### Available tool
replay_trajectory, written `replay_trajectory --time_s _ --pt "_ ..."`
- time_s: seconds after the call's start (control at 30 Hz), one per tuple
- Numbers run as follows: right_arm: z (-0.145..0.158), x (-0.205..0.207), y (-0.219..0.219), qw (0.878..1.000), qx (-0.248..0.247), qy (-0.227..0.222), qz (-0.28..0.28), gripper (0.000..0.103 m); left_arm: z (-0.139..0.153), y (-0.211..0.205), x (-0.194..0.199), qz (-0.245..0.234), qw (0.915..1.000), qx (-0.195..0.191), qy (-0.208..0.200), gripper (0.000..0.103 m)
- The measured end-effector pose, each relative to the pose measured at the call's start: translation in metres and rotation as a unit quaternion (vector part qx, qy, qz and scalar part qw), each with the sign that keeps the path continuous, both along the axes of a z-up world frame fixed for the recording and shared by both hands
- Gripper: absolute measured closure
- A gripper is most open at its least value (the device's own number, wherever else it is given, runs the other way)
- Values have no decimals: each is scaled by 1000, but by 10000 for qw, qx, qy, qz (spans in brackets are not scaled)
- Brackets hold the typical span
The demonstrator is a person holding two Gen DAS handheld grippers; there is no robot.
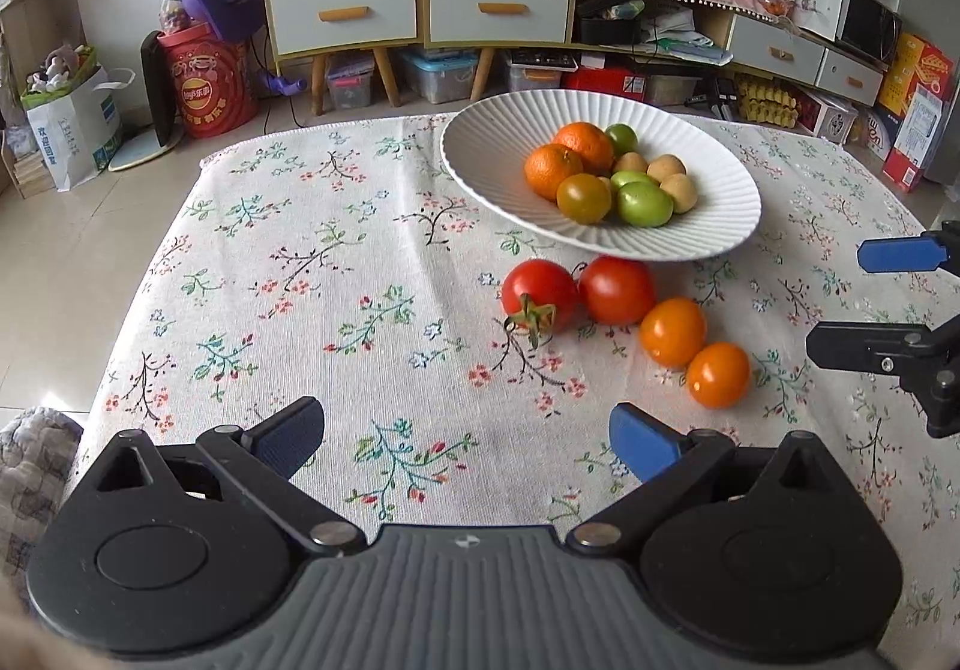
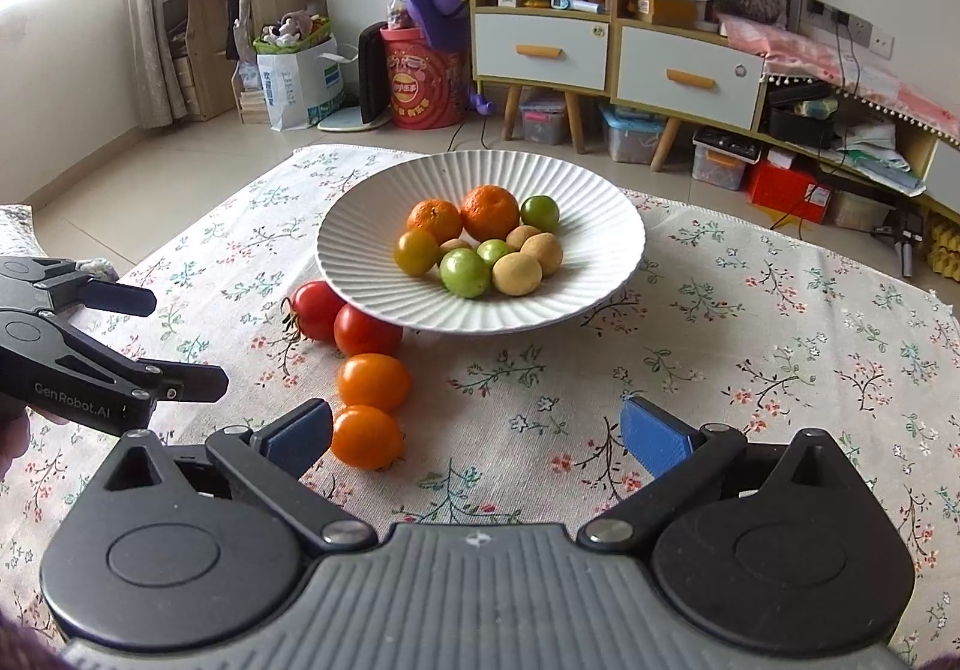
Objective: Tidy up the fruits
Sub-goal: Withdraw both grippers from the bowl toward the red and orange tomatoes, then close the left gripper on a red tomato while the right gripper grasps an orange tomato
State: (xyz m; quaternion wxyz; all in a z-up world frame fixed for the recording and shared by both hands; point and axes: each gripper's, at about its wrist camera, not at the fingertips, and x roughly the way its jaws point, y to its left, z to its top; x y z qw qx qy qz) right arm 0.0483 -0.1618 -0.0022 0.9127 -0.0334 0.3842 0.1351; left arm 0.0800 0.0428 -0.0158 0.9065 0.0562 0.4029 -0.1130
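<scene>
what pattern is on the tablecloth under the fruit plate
A floral print: small pink and blue flowers on dark twigs over cream tablecloth. Left wrist view shows it best.

Floral tablecloth (image 1: 372, 274), white ribbed plate (image 1: 498, 172)

You have one plate (image 2: 372, 250), two red tomatoes (image 2: 366, 331), two orange tomatoes (image 2: 373, 382), two mandarins (image 2: 489, 211) and two grippers (image 2: 474, 430).

A table draped in a floral tablecloth (image 1: 372, 274) fills the centre of both views. A white ribbed plate (image 1: 480, 148) rests on the cloth at upper centre. Just below its rim, two red tomatoes (image 1: 540, 295) and two orange tomatoes (image 1: 672, 331) lie in a touching row on the cloth.
</scene>
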Motion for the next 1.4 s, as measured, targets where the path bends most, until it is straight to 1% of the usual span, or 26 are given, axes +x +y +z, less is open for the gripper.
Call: replay_trajectory --time_s 0.2,0.4,0.47,0.53,0.57,0.7,0.9,1.0,1.07,1.1,1.17,1.23,1.4 --pt "-13 -5 15 9996 -117 110 240 1 -10 7 -8 -110 9999 73 -39 4" --pt "-23 -5 25 9992 -116 175 334 3 -21 7 -7 -279 9993 100 -235 4" --pt "-27 -5 27 9990 -122 212 375 6 -25 4 -5 -359 9987 133 -337 4" --pt "-31 -5 29 9986 -142 266 425 11 -29 2 -1 -421 9980 184 -423 4" --pt "-33 -5 31 9985 -155 291 442 15 -30 2 0 -441 9978 132 -474 4" --pt "-34 -6 35 9982 -230 205 523 17 -33 0 12 -365 9981 -147 -468 4" --pt "-33 -4 38 9983 -241 125 514 27 -35 -9 21 -328 9975 -198 -598 4" --pt "-31 -4 40 9981 -260 116 541 37 -34 -13 26 -333 9974 -198 -612 4" --pt "-30 -4 41 9978 -272 115 591 45 -33 -15 28 -346 9973 -219 -617 7" --pt "-30 -5 42 9976 -281 111 619 47 -33 -16 30 -382 9971 -221 -620 9" --pt "-29 -5 43 9972 -302 93 673 51 -31 -19 32 -483 9966 -218 -630 16" --pt "-29 -5 44 9970 -306 91 702 53 -29 -21 35 -586 9960 -230 -636 22" --pt "-28 -4 44 9971 -292 96 695 60 -29 -23 37 -794 9944 -213 -668 25"
